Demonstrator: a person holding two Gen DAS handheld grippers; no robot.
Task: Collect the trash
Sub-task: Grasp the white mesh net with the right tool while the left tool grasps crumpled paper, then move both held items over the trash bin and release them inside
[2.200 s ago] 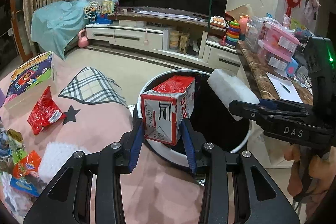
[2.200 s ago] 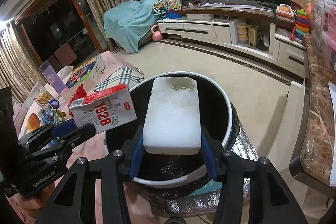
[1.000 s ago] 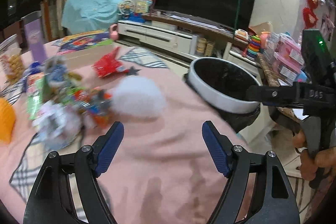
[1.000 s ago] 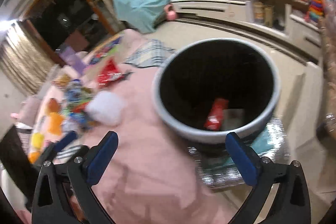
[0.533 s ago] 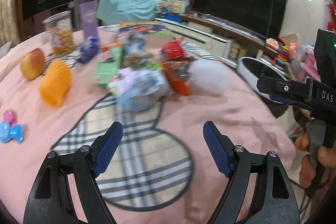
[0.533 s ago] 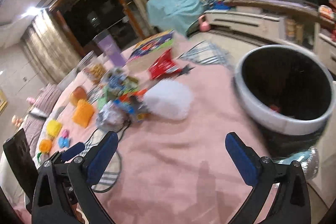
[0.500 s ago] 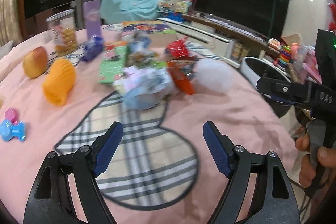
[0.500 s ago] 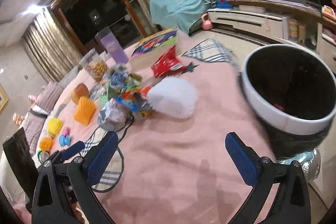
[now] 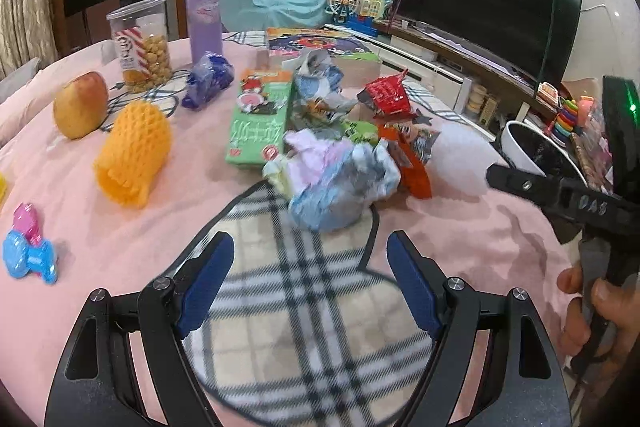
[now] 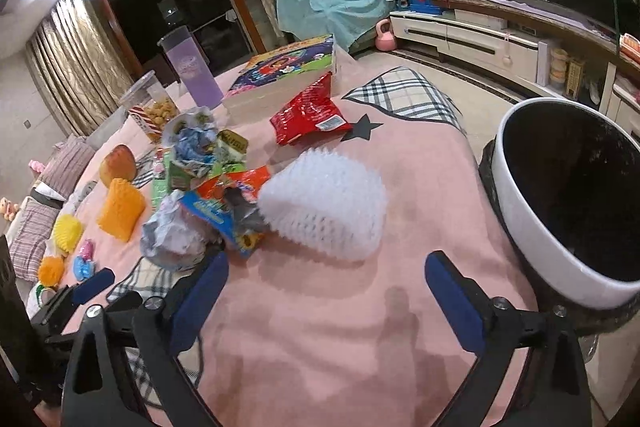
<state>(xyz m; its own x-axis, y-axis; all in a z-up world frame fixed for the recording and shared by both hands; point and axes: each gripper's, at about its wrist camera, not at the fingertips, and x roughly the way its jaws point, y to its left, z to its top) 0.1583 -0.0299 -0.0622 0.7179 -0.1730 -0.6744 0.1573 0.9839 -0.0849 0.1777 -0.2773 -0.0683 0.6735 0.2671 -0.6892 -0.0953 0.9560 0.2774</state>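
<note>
A heap of trash lies on the pink blanket: a crumpled pale wrapper, an orange wrapper, a red snack bag, a green carton and a white foam net. My left gripper is open and empty, just short of the crumpled wrapper. My right gripper is wide, its jaws closing with nothing between them; the foam net lies just ahead. The white-rimmed bin stands at the table's right edge.
An apple, an orange foam net, a snack jar, a purple bottle and small toys lie left of the heap. A puzzle box sits behind it. A hand holds the right gripper.
The carton and white block held over the bin are gone from the jaws. Both grippers, now empty, have swung from the bin to the trash heap and drawn closer to it.
</note>
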